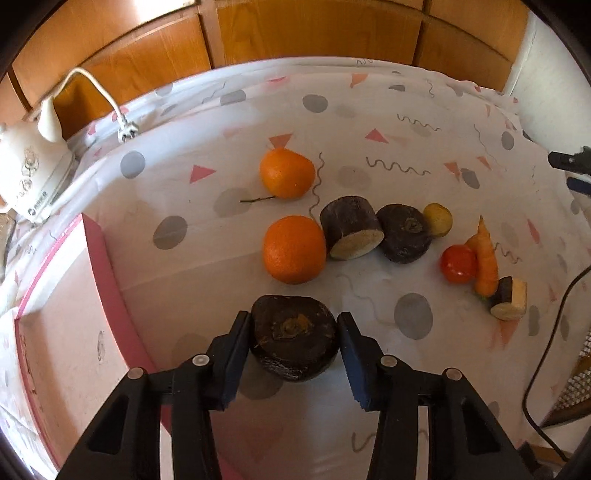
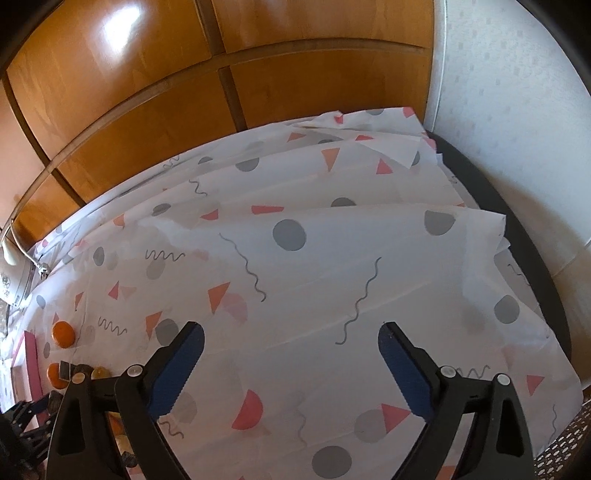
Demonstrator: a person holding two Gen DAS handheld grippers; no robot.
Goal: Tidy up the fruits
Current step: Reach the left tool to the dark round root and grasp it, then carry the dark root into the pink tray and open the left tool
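Note:
My left gripper (image 1: 294,332) is shut on a dark brown root chunk (image 1: 294,341), held just above the patterned tablecloth. Ahead of it lie two oranges (image 1: 294,249) (image 1: 286,172), two more dark chunks (image 1: 350,232) (image 1: 404,232), a small yellow potato (image 1: 437,219), a red tomato (image 1: 458,264), a carrot (image 1: 485,258) and a cut dark piece (image 1: 509,303). A pink tray (image 1: 74,332) lies to the left. My right gripper (image 2: 291,363) is open and empty over bare cloth; the oranges (image 2: 63,334) show far left in its view.
A white kettle (image 1: 26,177) with a cord and plug (image 1: 127,129) stands at the back left. Wooden cabinet doors (image 1: 314,33) line the back. A black cable (image 1: 546,350) hangs at the right edge. A dark table edge (image 2: 517,236) shows beyond the cloth.

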